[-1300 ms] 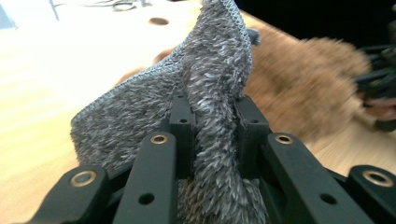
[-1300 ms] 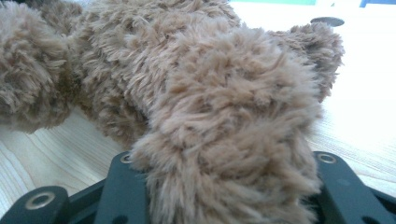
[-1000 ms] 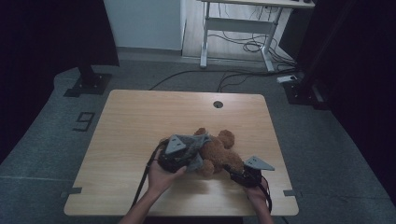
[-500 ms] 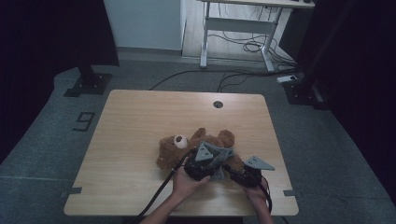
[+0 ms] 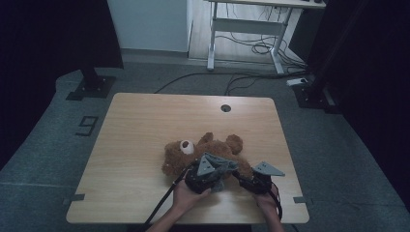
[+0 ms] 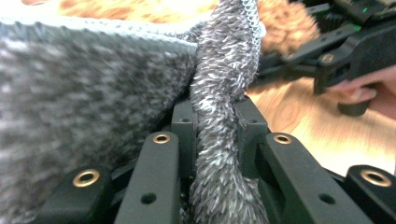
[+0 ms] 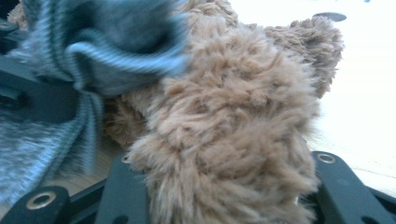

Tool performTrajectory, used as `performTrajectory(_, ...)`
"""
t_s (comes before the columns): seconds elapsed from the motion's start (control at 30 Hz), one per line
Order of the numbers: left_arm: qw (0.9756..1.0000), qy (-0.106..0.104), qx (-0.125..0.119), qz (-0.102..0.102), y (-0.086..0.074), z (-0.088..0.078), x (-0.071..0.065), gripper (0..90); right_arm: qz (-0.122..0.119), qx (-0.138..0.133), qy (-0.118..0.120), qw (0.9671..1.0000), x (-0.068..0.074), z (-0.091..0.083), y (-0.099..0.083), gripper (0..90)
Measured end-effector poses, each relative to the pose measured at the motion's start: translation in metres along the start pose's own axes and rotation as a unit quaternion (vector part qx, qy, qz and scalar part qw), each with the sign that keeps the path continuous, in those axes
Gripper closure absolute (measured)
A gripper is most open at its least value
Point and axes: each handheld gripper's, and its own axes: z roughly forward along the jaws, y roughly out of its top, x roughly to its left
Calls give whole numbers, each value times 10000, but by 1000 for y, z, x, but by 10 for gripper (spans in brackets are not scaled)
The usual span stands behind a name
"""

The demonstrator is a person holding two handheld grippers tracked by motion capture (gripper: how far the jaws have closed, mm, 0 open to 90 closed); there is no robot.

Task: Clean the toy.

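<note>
Since a second ago the left gripper (image 5: 216, 175) has come down and to the right across the teddy bear (image 5: 203, 152), uncovering its head, and now sits beside the right gripper (image 5: 246, 180) at the bear's lower body. Brown and plush, the bear lies on its back near the front middle of the wooden table (image 5: 145, 125), head to the left. In the left gripper view, the jaws are clamped tight on a fold of fuzzy grey knit garment (image 6: 219, 140), which rises straight up between them; the right gripper (image 6: 327, 51) shows beyond. That pinch cannot be made out from the high view, where grey plates cover it. In the right gripper view, a furry brown limb (image 7: 229, 154) is squeezed between the nearly closed jaws, with the grey garment (image 7: 107, 51) bunched to its left
</note>
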Motion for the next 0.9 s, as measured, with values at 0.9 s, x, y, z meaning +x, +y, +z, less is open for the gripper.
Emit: performTrajectory(0.9, 9860, 889, -600, -1276, -73, -110, 95, 731, -118, -47, 79, 9999, -2, 0, -2, 530)
